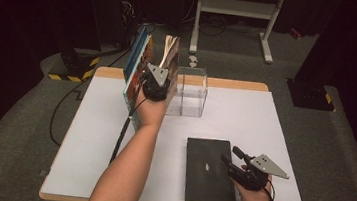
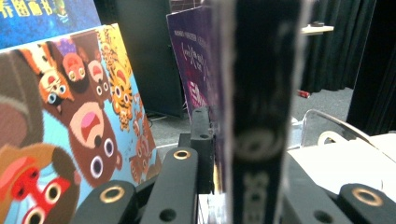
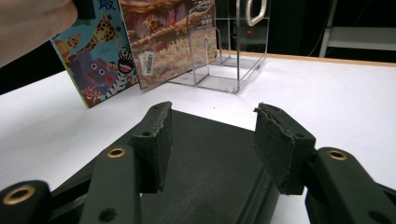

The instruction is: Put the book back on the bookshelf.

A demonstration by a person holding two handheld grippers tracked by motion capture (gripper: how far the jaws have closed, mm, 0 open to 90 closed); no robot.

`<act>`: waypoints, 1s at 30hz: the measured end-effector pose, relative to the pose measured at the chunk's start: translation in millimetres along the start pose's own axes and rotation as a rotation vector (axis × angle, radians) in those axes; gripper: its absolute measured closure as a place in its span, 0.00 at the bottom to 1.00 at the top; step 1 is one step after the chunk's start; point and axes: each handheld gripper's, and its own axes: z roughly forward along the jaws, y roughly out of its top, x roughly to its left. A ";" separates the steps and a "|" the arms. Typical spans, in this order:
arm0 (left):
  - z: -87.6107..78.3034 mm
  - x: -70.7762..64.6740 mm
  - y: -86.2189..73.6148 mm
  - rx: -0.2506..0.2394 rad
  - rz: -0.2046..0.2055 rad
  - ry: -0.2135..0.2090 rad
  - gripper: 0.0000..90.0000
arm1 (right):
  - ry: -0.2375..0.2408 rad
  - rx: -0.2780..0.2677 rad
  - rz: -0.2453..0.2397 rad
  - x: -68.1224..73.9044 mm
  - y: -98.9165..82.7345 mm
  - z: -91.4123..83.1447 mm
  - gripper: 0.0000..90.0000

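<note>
High view overhead; claw views close, table-level.

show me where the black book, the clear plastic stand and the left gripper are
black book (image 1: 209,171), high view, middle of its cover.
clear plastic stand (image 1: 193,89), high view, its front wall.
left gripper (image 1: 158,78), high view, at its jaws.

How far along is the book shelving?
Done: a cartoon-animal book stands upright left of the clear holder. In hand: the left gripper is shut on a second book, held upright beside the first. Left: the black book lies flat on the table; the right gripper hovers open over it.
</note>
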 end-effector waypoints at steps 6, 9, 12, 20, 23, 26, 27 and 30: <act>-1.3 0.3 0.5 0.003 0.017 0.018 0.88 | 0.008 0.004 -0.006 1.2 -0.4 1.1 0.52; -2.1 1.1 1.6 0.005 0.019 0.026 0.85 | 0.010 0.004 -0.008 1.4 -0.4 1.2 0.52; -3.1 1.1 2.2 0.015 0.016 0.028 0.83 | 0.011 0.004 -0.007 1.4 -0.5 1.7 0.52; -7.1 2.6 -1.2 0.025 0.020 0.041 0.75 | 0.015 0.007 -0.013 3.1 -0.4 2.4 0.52; -9.7 4.0 -2.5 0.033 0.029 0.044 0.71 | 0.017 0.010 -0.019 4.0 -0.6 3.3 0.52; -12.4 4.4 -3.4 0.035 0.027 0.046 0.69 | 0.019 0.013 -0.022 5.1 -0.8 4.1 0.52; -13.0 4.0 -3.8 0.032 0.027 0.046 0.68 | 0.019 0.014 -0.024 5.3 -0.9 4.4 0.52; -16.1 3.0 -5.3 0.034 0.043 0.048 0.66 | 0.019 0.014 -0.024 6.0 -0.9 5.0 0.52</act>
